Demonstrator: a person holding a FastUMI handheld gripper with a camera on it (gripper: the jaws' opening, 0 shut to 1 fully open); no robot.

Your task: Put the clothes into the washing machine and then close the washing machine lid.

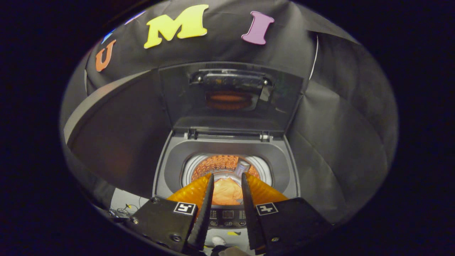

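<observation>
Overhead, gripper (pixel 227 176) hangs above the top-loading washing machine (pixel 284 167), fingers parted, gripping nothing. Lid (pixel 177 96) stands upright against the black cloth wall (pixel 337 117). Orange clothes (pixel 227 192) lie in the drum, seen between the fingers. Control panel (pixel 227 217) nearest.

Clothes (pixel 227 192) in washing machine (pixel 227 167), lid (pixel 231 97) upright behind

The top-load washing machine (pixel 227 167) sat at 12 o'clock from the fingers, grey body, lid (pixel 231 96) flipped up and standing open at the back. Orange clothes (pixel 227 190) were bunched in the round drum opening, a crumpled heap right between the fingers.
</observation>
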